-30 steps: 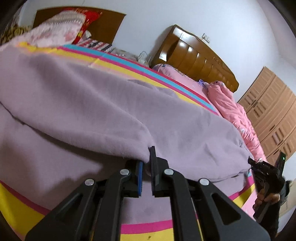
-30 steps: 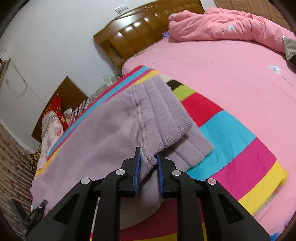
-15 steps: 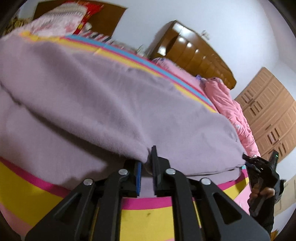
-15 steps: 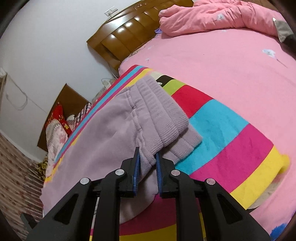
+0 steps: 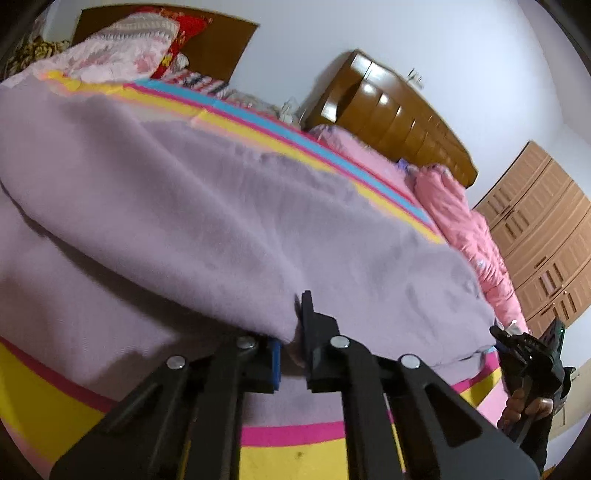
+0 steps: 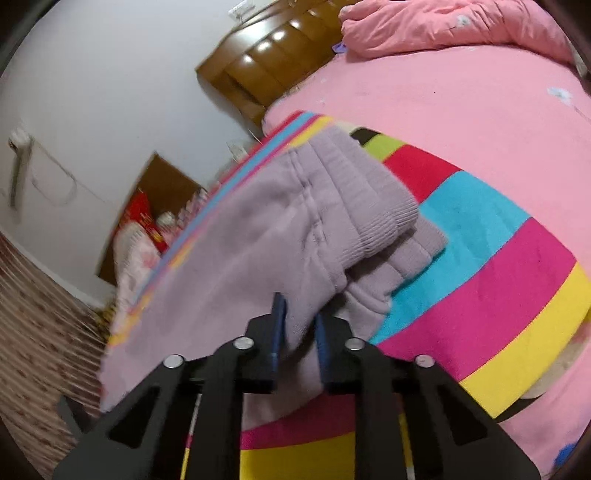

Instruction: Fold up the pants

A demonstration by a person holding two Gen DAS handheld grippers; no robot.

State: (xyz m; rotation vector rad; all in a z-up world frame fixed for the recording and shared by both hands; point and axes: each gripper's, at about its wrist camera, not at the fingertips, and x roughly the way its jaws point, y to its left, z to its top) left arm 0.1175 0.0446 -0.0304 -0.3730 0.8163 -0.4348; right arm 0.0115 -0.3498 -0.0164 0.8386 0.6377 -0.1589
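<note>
Lilac fleece pants [image 5: 207, 206] lie across a striped blanket on the bed, one layer folded over another. My left gripper [image 5: 293, 338] is shut on the near edge of the top layer. In the right wrist view the pants [image 6: 258, 236] end in ribbed cuffs [image 6: 373, 206] stacked one over the other. My right gripper [image 6: 300, 334] is shut on the pants edge just below the upper cuff. The right gripper and the hand that holds it also show at the right edge of the left wrist view [image 5: 524, 354].
The striped blanket [image 6: 480, 280] covers a pink sheet [image 6: 461, 103]. A pink quilt [image 6: 443, 26] is bunched near the wooden headboard [image 5: 391, 114]. Pillows [image 5: 122, 55] lie at the far left. A wooden wardrobe [image 5: 546, 236] stands at right.
Both grippers keep their hold on the pants. The views have shifted a little and the cloth has moved with them; the right view is blurred by motion.
</note>
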